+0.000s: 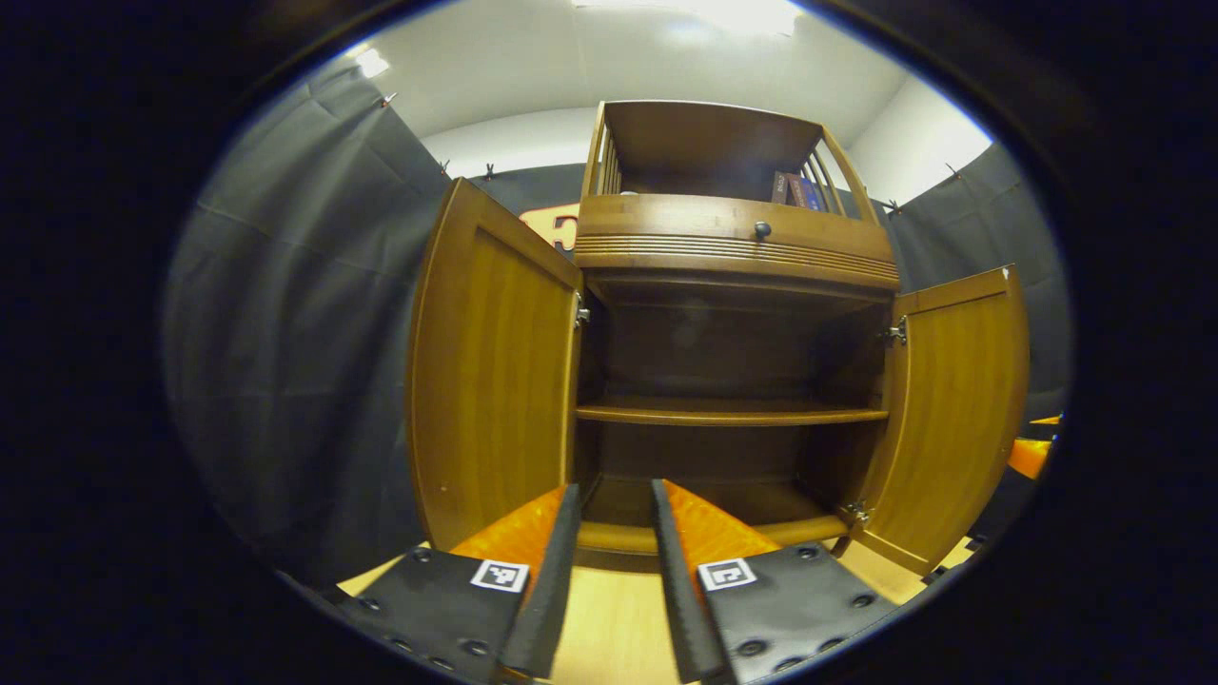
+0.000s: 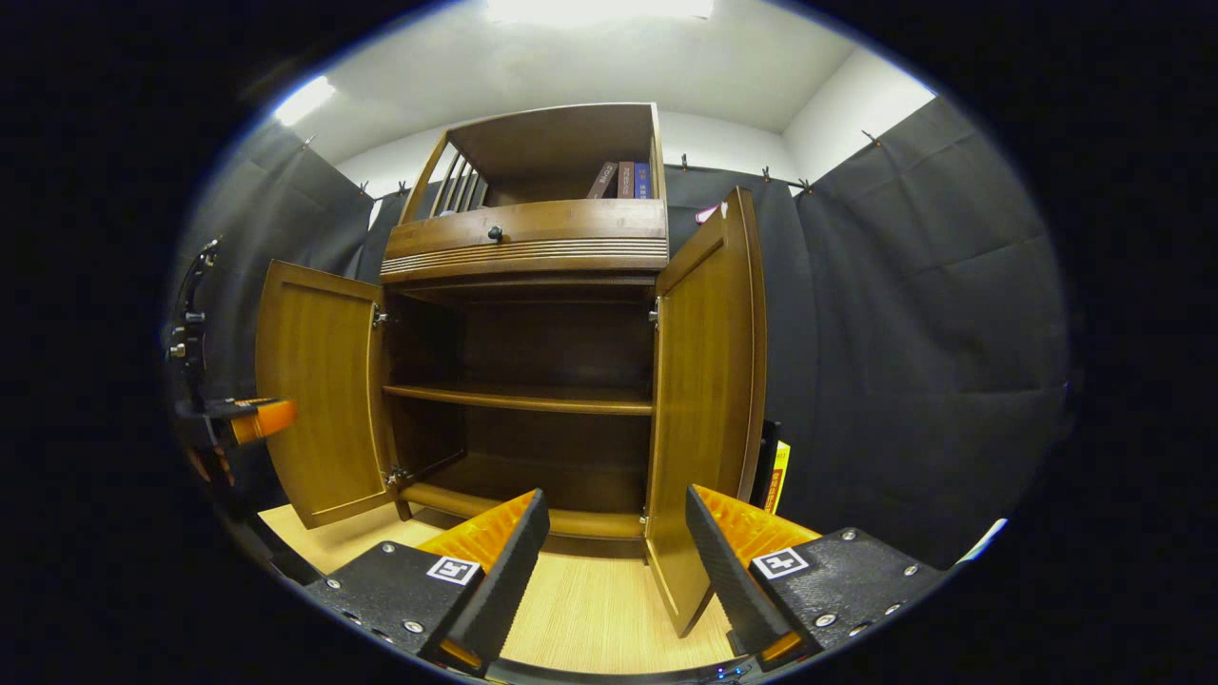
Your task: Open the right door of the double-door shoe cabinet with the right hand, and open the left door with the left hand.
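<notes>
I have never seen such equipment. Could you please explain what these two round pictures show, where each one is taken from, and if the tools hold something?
There is no robot arm: a person holds a two-finger gripper in each hand. Each gripper carries a fisheye camera looking forward along its own fingers, so the pictures look round and bent.

In the left gripper view, the left gripper shows at the bottom, open and holding nothing. In the right gripper view, the right gripper is likewise open and holding nothing.

Both cameras face a wooden shoe cabinet standing on a pale wood floor. Its left door and right door are both swung open, showing a bare inner shelf. Some books stand in the top compartment.
</notes>
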`<action>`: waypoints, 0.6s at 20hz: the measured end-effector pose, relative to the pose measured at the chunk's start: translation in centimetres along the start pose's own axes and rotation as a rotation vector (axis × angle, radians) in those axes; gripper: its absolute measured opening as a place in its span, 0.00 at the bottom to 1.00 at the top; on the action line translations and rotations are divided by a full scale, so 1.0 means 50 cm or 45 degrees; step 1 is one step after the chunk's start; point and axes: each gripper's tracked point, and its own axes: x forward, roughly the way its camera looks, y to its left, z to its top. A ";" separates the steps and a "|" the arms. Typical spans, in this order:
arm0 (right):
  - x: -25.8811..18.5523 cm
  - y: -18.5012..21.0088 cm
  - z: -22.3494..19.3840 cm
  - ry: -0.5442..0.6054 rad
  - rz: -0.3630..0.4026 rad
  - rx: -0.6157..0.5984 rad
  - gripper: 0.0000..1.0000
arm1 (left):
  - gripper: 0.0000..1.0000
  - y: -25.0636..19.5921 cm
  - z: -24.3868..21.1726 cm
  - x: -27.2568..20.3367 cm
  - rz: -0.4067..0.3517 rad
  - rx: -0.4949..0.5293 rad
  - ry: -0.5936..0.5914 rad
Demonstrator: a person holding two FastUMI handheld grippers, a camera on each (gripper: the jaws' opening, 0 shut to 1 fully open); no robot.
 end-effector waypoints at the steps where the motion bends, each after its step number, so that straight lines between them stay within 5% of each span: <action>1: 0.001 -0.005 -0.002 0.005 0.011 -0.004 0.89 | 0.57 -0.014 -0.005 -0.005 -0.007 0.004 -0.002; 4: 0.007 -0.023 -0.005 0.008 0.032 -0.028 0.89 | 0.85 -0.029 -0.015 -0.011 0.023 0.043 -0.010; 8: 0.021 -0.027 -0.006 0.001 0.067 -0.020 0.89 | 1.00 -0.049 -0.002 -0.019 0.054 0.038 -0.047; 12: 0.022 -0.018 -0.016 0.002 0.107 0.010 0.89 | 0.98 -0.055 0.011 -0.041 0.080 0.074 -0.085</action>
